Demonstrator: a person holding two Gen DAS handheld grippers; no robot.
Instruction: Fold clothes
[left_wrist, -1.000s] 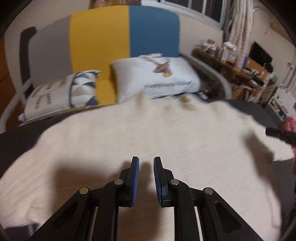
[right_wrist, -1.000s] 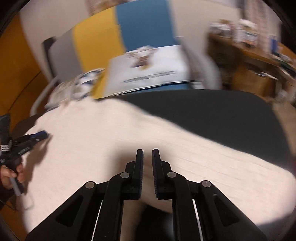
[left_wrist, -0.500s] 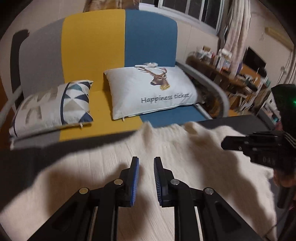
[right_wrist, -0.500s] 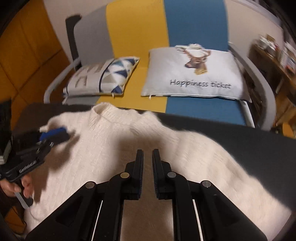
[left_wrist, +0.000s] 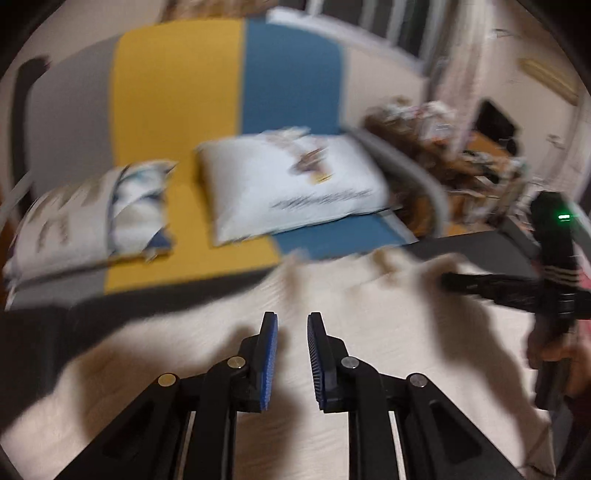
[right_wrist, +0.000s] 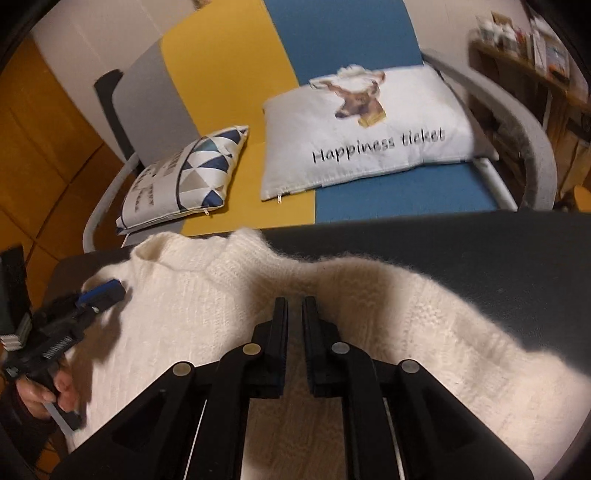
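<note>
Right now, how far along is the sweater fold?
Done: the white sweater lies spread on the dark table, collar toward the sofa. In hand: nothing; the right gripper is shut and empty, the left gripper slightly parted, both above the knit. Left: every fold.

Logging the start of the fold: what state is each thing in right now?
Sweater: spread flat on the dark table, unfolded, collar toward the sofa.
Left gripper: jaws slightly apart, empty, above the sweater.
Right gripper: jaws shut, empty, above the sweater.
Deer pillow: lying on the sofa.
</note>
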